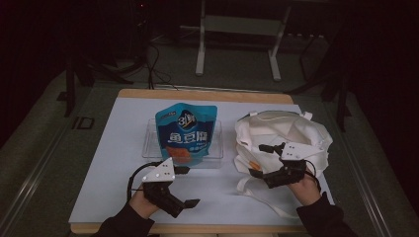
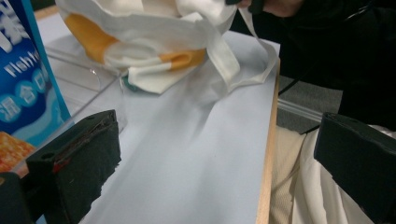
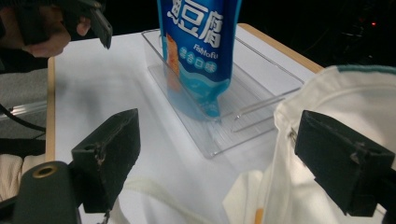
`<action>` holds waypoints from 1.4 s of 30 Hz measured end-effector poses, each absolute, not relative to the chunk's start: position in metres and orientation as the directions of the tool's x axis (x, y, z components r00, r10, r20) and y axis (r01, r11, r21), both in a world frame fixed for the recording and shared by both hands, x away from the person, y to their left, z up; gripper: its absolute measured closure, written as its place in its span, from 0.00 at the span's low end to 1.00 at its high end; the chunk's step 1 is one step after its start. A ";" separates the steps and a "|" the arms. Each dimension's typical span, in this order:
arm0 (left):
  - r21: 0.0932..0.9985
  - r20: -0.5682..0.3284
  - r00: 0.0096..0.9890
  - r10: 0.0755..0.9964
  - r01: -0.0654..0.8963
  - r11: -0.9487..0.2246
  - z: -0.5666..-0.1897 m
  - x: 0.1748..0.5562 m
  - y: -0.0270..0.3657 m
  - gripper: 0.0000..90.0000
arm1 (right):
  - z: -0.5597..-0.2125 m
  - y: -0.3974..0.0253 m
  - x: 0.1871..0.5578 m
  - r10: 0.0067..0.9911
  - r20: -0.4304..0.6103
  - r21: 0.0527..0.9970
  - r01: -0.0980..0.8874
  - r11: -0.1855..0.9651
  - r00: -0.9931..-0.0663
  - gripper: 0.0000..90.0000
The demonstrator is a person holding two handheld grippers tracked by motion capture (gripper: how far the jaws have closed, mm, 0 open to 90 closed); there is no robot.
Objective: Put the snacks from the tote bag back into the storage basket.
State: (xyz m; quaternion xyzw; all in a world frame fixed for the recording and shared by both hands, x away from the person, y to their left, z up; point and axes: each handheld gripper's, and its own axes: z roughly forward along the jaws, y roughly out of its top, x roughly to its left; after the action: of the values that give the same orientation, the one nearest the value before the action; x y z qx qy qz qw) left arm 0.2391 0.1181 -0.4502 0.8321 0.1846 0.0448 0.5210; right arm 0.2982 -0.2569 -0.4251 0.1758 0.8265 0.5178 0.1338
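Nearest the person, the left gripper [image 1: 187, 186] hangs over the bare white front of the table [image 1: 99, 197], jaws spread wide and holding nothing; it sits just below the snack pouch, probably waiting its turn. A little farther in, the right gripper [image 1: 258, 160] is also released, its jaws parted at the near edge of the white cloth bag [image 1: 281, 131], one jaw over the fabric (in the right gripper view the rim lies between the jaws, not pinched yet). It seems poised to catch the rim and hold the bag open. Beyond, the blue snack pouch [image 1: 187, 132] stands upright in a clear plastic tray [image 1: 149, 143] at mid-table, apart from the bag, presumably meant to go inside.
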 end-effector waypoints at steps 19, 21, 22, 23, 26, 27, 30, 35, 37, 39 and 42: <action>0.875 -0.124 0.940 0.318 0.255 -0.412 -0.463 0.246 0.097 0.01 | -0.438 -0.282 0.273 0.519 -0.076 0.906 0.158 0.392 -0.851 0.15; 0.875 -0.123 0.941 0.315 0.253 -0.412 -0.465 0.246 0.097 0.01 | -0.439 -0.284 0.269 0.525 -0.081 0.906 0.157 0.393 -0.847 0.15; 0.876 -0.125 0.940 0.316 0.255 -0.410 -0.469 0.246 0.096 0.01 | -0.441 -0.285 0.267 0.529 -0.087 0.907 0.152 0.392 -0.844 0.15; 0.874 -0.123 0.941 0.316 0.254 -0.414 -0.470 0.246 0.096 0.01 | -0.442 -0.286 0.266 0.529 -0.090 0.907 0.149 0.393 -0.844 0.15; 0.868 -0.116 0.942 0.314 0.250 -0.430 -0.475 0.246 0.093 0.01 | -0.443 -0.286 0.265 0.530 -0.102 0.906 0.142 0.400 -0.842 0.15; 0.867 -0.113 0.943 0.313 0.248 -0.433 -0.476 0.245 0.092 0.01 | -0.443 -0.286 0.265 0.528 -0.102 0.906 0.140 0.399 -0.843 0.15; 0.861 -0.109 0.945 0.307 0.244 -0.445 -0.480 0.244 0.089 0.01 | -0.443 -0.284 0.265 0.530 -0.121 0.905 0.127 0.406 -0.839 0.15; 0.848 -0.115 0.945 0.306 0.254 -0.466 -0.488 0.243 0.089 0.01 | -0.446 -0.282 0.264 0.533 -0.139 0.902 0.116 0.416 -0.835 0.16; 0.844 -0.116 0.945 0.305 0.256 -0.471 -0.490 0.243 0.090 0.01 | -0.448 -0.281 0.264 0.532 -0.141 0.901 0.115 0.418 -0.835 0.16; 0.845 -0.119 0.945 0.305 0.257 -0.468 -0.491 0.242 0.090 0.01 | -0.449 -0.281 0.264 0.535 -0.140 0.903 0.114 0.415 -0.833 0.16; 0.845 -0.109 0.947 0.304 0.249 -0.472 -0.492 0.241 0.090 0.01 | -0.449 -0.283 0.264 0.547 -0.148 0.909 0.105 0.404 -0.824 0.16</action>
State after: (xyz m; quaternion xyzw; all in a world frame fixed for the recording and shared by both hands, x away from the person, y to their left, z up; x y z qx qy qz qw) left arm 0.2412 0.0900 -0.4920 0.8576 0.1611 0.0280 0.4876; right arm 0.2642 -0.2831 -0.4494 0.2015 0.8092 0.5073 0.2175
